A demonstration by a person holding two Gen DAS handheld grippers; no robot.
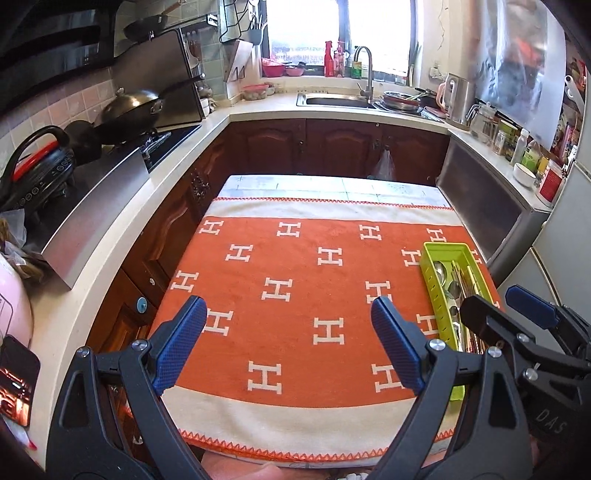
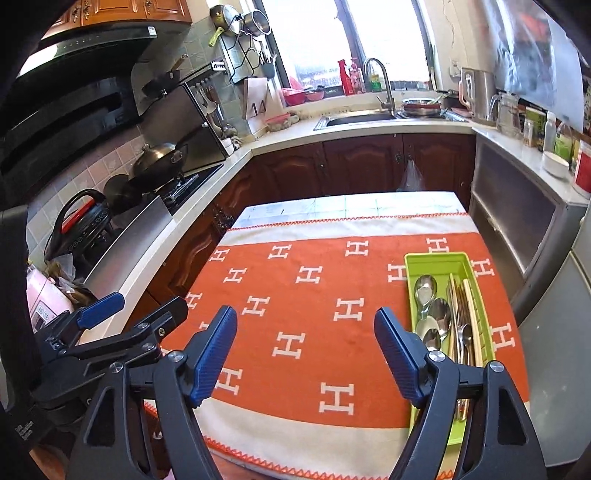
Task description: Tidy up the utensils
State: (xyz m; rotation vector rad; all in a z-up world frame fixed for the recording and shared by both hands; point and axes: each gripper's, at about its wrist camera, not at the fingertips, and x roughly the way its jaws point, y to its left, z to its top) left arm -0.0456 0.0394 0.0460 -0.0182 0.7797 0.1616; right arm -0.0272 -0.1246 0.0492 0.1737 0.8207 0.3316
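Table (image 2: 258,218): covered by an orange cloth (image 2: 314,314) patterned with white "H" letters. Green tray (image 2: 436,258): at the cloth's right edge, holding spoons (image 2: 432,306) and chopsticks (image 2: 474,317). Left gripper (image 1: 288,343): jaws wide apart, empty, above the cloth. Right gripper (image 2: 306,354): likewise spread, empty, just left of the tray; lettering "DAS" on its body.

A bright window (image 1: 340,33) shines over the sink (image 1: 338,100). Dark brown cupboards (image 1: 332,147) stand under the pale worktop (image 1: 258,107).
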